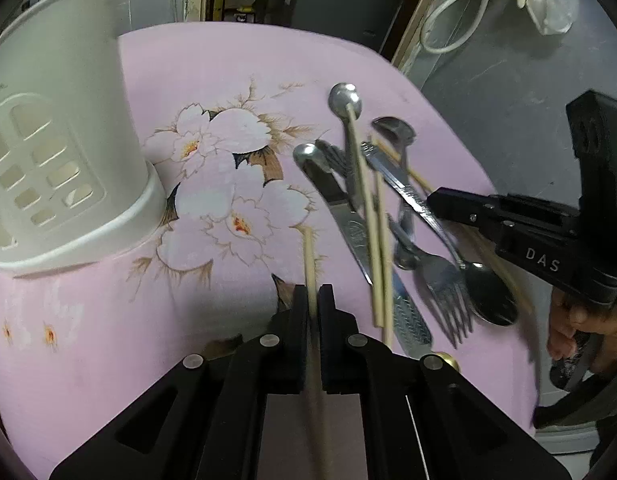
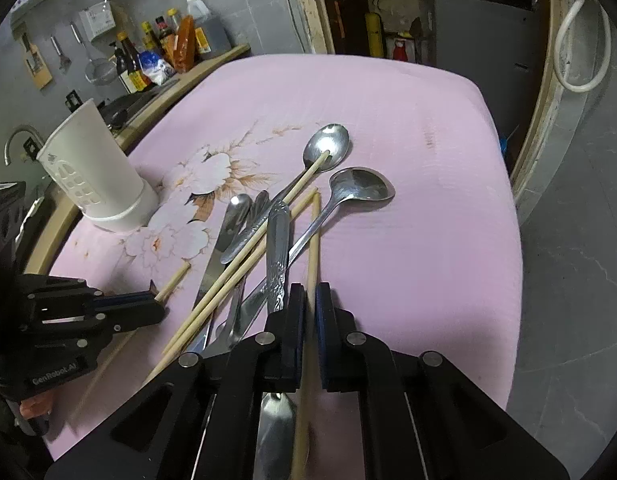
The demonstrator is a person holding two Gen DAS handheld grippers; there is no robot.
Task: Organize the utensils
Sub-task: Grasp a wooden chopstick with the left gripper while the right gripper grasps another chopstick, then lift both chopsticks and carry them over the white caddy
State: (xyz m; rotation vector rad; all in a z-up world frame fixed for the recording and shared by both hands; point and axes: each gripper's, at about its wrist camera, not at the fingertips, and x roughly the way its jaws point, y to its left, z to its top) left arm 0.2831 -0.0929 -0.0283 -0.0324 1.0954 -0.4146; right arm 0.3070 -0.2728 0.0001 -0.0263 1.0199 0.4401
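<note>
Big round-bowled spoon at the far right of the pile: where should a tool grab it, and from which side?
Grip the big spoon on its bare handle just behind the bowl, coming from above on the right, open-cloth side. Lower down, the handle runs under a chopstick and the knife, so that stretch looks crowded. Both the right tool and left tool already pinch chopsticks.

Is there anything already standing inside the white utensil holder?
Cannot tell: the white utensil holder stands upright on the pink table with nothing sticking above its rim, but its inside is hidden.
</note>
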